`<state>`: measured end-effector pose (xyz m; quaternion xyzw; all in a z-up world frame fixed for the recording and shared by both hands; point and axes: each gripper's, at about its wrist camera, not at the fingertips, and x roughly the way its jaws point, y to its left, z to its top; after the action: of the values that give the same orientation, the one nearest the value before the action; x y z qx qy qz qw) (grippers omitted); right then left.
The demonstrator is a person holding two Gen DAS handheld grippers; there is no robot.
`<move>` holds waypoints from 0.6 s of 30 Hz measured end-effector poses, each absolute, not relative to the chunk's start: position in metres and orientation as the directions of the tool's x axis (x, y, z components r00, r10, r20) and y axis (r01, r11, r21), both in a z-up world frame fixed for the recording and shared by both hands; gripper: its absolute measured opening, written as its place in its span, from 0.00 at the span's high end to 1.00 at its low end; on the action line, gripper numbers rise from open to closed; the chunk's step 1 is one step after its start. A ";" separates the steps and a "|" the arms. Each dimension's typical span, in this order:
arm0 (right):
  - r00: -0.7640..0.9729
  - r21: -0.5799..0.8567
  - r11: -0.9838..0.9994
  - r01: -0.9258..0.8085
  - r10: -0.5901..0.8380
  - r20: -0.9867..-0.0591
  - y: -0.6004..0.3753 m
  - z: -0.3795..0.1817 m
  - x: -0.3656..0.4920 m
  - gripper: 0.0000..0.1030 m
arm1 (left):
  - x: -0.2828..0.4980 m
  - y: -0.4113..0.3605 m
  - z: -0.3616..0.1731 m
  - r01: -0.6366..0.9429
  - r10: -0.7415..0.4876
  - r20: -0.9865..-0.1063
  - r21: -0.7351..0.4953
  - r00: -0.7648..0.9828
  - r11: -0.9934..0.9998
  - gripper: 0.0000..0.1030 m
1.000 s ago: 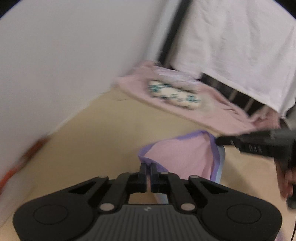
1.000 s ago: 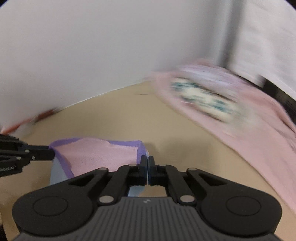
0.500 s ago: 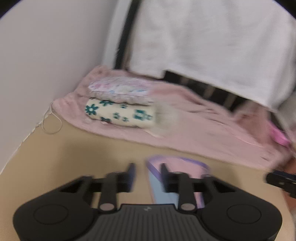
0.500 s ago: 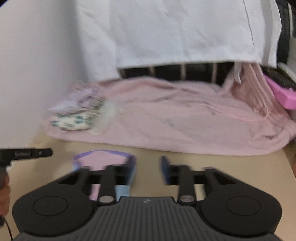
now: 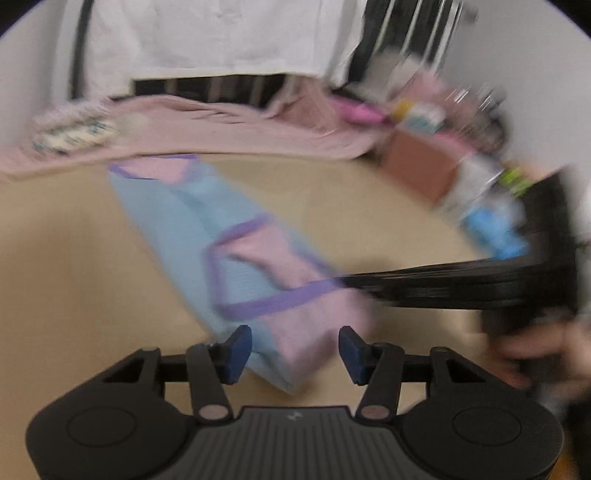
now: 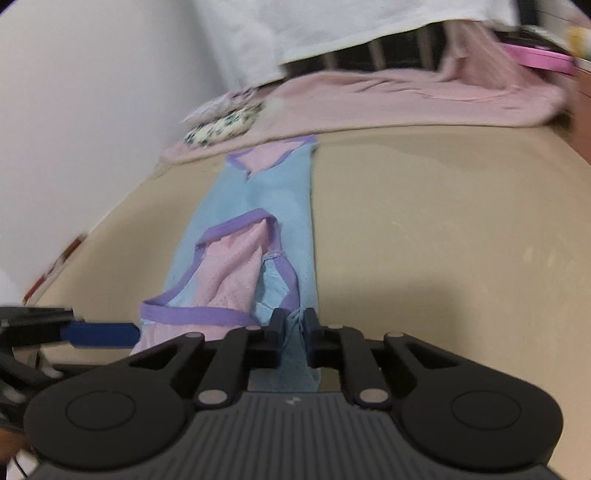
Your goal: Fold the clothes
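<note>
Garment (image 6: 255,236) in light blue, pink and purple trim lies lengthwise on the tan counter (image 6: 443,229), folded into a long narrow strip that runs from just in front of me to the far edge, where its far end touches a pink blanket (image 6: 406,99). Pink panels edged in purple show at the far end and across the middle of the strip.

My left gripper (image 5: 291,349) has its jaws wide apart, one blue pad on each side of the garment's near end, neither touching the cloth. My right gripper (image 6: 293,334) has its jaws nearly together, pinching the blue cloth at the near right corner of the strip. In the left wrist view the right gripper reaches in from the right to the purple trim, badly blurred, with my hand (image 5: 535,354) behind it.

On the far left of the blanket sits a small stack of folded clothes (image 6: 221,125), one with a dark floral print. A white sheet (image 6: 332,29) hangs behind the blanket. On the far right of the counter are a brown box (image 5: 421,166) and some blurred clutter that I cannot make out.
</note>
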<state>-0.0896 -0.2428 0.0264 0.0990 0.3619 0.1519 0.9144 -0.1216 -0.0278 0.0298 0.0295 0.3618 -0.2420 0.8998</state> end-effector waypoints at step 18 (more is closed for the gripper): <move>0.721 0.331 0.909 -0.253 0.406 -0.562 -0.202 0.015 -0.135 0.94 | -0.126 0.013 0.030 0.300 -0.358 -0.643 -0.202 0.677 0.932 0.81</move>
<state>-0.1350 -0.2022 0.0145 0.1161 0.3277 0.1790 0.9204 -0.1257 0.0135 0.0305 -0.0399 0.3596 -0.1798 0.9148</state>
